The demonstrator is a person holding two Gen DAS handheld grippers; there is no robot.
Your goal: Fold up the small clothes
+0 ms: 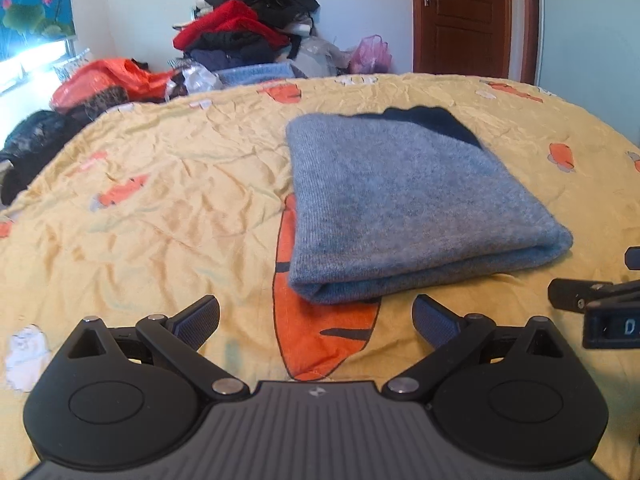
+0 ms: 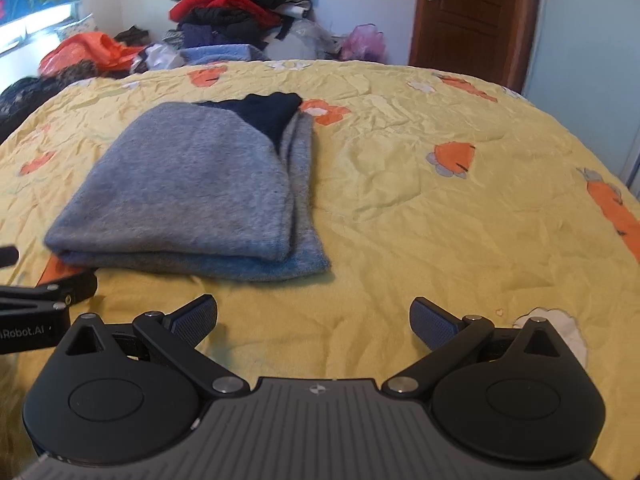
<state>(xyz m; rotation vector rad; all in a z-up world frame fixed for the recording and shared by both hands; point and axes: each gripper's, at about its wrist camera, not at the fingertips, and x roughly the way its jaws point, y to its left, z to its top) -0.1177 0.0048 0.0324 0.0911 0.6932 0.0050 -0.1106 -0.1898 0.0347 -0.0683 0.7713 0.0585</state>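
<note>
A grey-blue knit garment point(image 1: 404, 204) with a dark navy part at its far end lies folded flat on the yellow bedspread point(image 1: 160, 200). It also shows in the right wrist view point(image 2: 188, 192), left of centre. My left gripper point(image 1: 316, 320) is open and empty, just short of the garment's near edge. My right gripper point(image 2: 314, 320) is open and empty, on the near side and to the right of the garment. Each gripper shows at the edge of the other's view.
A pile of red, black and blue clothes point(image 1: 248, 28) and an orange plastic bag point(image 1: 108, 76) lie beyond the bed's far edge. A pink bag point(image 1: 372, 54) sits near a brown door point(image 1: 464, 16). The bedspread has orange carrot prints.
</note>
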